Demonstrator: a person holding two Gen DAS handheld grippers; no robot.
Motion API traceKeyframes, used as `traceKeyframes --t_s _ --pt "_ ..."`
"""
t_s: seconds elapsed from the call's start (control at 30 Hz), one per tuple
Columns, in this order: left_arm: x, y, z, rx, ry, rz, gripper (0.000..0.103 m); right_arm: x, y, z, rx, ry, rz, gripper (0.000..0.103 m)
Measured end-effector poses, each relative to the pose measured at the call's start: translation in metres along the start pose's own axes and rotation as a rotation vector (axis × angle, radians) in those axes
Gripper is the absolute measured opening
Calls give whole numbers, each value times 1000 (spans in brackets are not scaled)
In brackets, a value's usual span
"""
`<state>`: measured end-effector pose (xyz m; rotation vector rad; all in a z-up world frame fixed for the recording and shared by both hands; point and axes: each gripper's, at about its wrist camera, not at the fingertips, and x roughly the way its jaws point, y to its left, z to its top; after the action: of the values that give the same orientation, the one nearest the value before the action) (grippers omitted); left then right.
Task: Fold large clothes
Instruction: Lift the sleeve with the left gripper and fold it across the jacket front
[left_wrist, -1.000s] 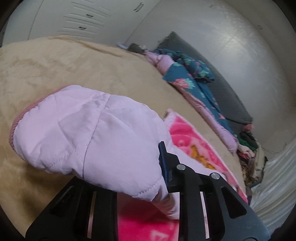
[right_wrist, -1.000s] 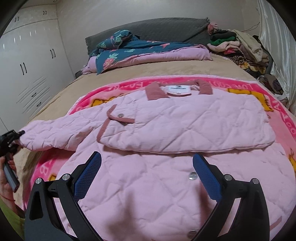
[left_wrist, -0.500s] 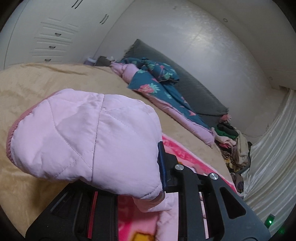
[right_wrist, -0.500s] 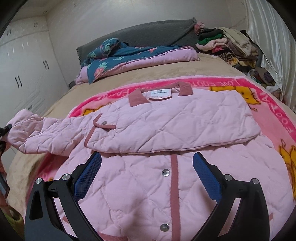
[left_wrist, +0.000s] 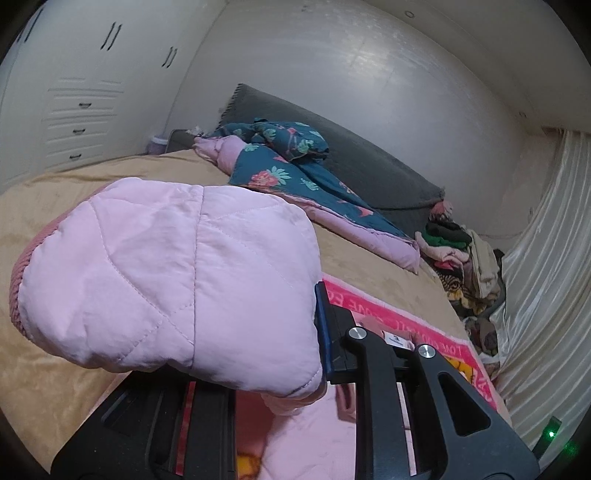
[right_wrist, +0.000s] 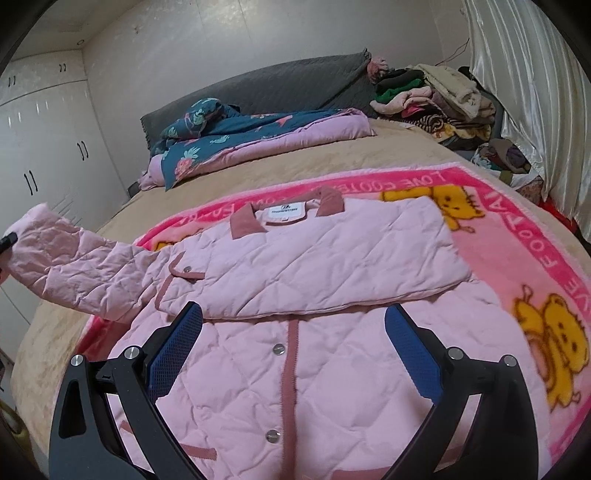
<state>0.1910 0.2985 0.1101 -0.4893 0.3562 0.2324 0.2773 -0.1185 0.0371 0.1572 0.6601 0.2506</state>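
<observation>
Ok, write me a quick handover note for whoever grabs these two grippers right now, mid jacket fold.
Left gripper: shut on the cuff end of the jacket's sleeve, held lifted off the bed.
Right gripper: open, empty, hovering above the jacket front.
Pink quilted jacket: lies front up on the pink cartoon blanket, collar toward the headboard.
Done: the other sleeve is already folded across the chest.
Left: probably lay the held sleeve across the chest too, then fold the body up.
</observation>
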Motion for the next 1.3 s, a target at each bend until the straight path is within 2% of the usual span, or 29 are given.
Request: traceKeyframes --t_s 0.33,0.53,0.73,0.93,1.3 --pt "15 -67 -10 104 30 1 12 -17 -26 -1 -6 -5 -12 98" --pt "23 -93 -19 128 49 -6 12 -21 -44 -4 22 2 8 98" --pt "34 -119 -29 170 64 -9 12 -27 -65 -5 31 -11 -12 98" --pt "46 -148 -43 219 87 -27 12 -31 -89 -8 61 -7 -7 98" --pt "66 -198 -77 342 135 -76 12 -40 -126 -11 111 -21 -48 98"
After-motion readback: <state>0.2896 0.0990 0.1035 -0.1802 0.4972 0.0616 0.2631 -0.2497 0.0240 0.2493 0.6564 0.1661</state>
